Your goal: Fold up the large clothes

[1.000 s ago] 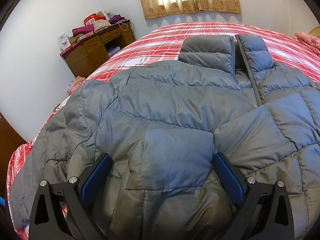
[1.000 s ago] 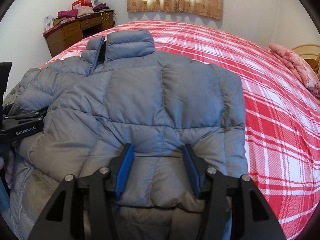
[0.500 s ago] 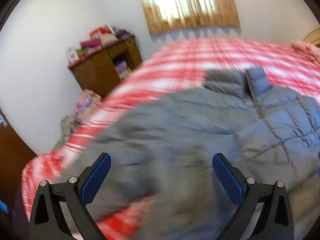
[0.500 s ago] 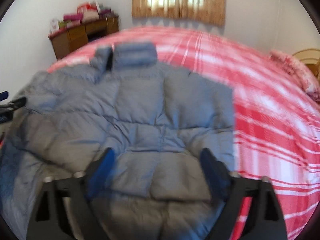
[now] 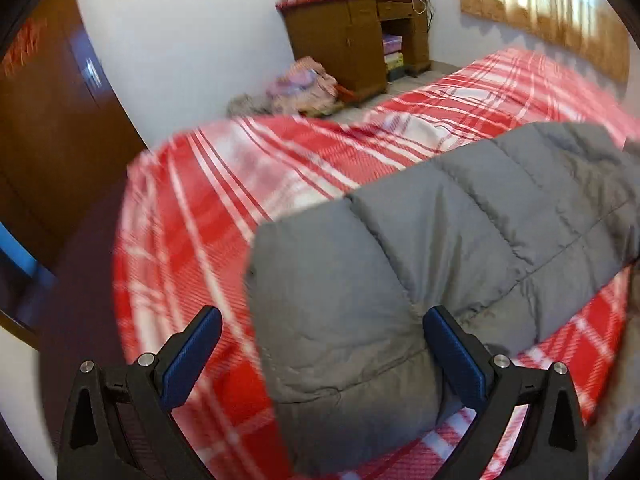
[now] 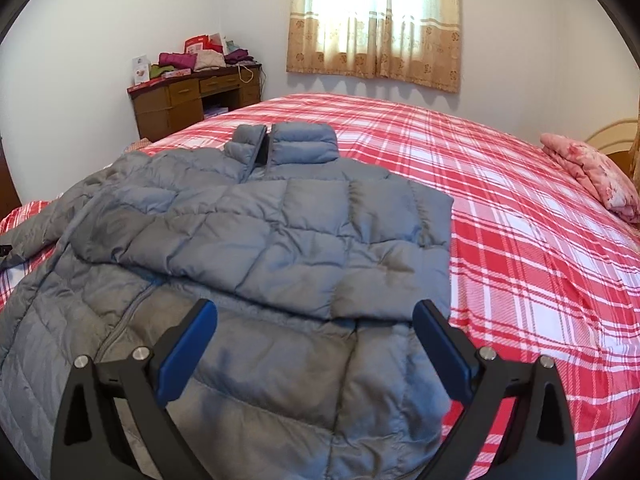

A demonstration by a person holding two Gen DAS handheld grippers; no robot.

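The grey puffer jacket (image 6: 256, 248) is being left on the plaid bedspread (image 6: 520, 216), one sleeve (image 6: 280, 236) crossing toward 9 o'clock; the right gripper (image 6: 314, 340), just opened wide, and the left gripper (image 5: 322, 350), equally wide, are gripping nothing; the slippery sleeve (image 5: 400, 272) is likely springing back.

A red and white plaid bedspread (image 6: 520, 240) covers the bed beneath and ahead of both grippers. Far ahead of the right gripper, a curtained window (image 6: 374, 20) glows on the back wall. Ahead to its left stands a wooden desk (image 6: 180, 100) piled with folded clothes (image 6: 192, 60) and cards. Off to its right, at the bed's far edge, lies a pink floral bundle (image 6: 592, 176). Ahead of the left gripper, a heap of fabric (image 5: 300, 88) sits on the floor by the desk, with a dark wooden wardrobe (image 5: 52, 120) to the left.
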